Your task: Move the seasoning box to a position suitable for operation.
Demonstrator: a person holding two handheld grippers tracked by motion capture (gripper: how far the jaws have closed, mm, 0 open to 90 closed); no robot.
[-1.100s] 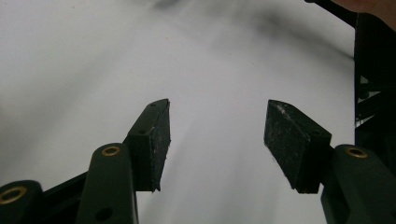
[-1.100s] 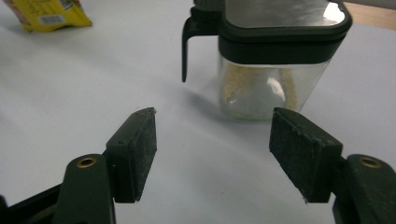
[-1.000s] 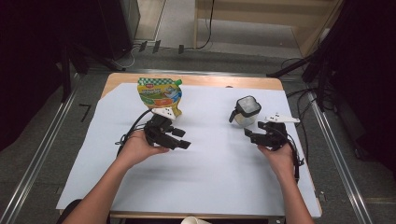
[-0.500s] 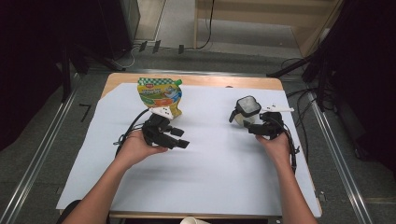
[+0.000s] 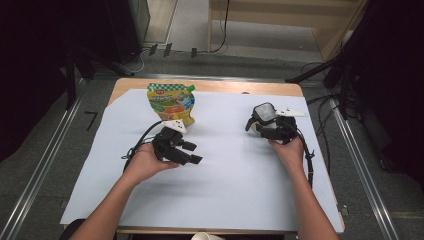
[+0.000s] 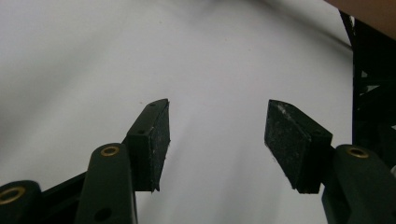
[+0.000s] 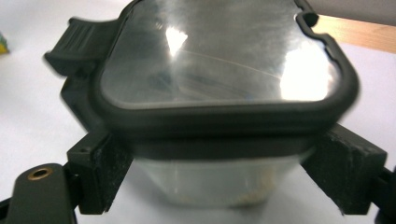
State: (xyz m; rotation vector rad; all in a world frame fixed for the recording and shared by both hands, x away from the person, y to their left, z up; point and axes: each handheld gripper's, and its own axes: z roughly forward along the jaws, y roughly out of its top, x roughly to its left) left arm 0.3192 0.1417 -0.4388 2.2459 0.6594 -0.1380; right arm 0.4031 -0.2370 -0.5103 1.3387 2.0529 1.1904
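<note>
One clear square container point(image 7: 224, 93), black-rimmed lid.

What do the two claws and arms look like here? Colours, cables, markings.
Both are black handheld units. The left claw has square dark pads, brass-coloured rivets, a light three-cornered plate and a black cable looping behind. The right claw carries the same plate, with a cable trailing along the forearm. Forearms are bare, no sleeves.

black hand-held gripper point(image 5: 196, 152), brass screws, trailing cable
</note>
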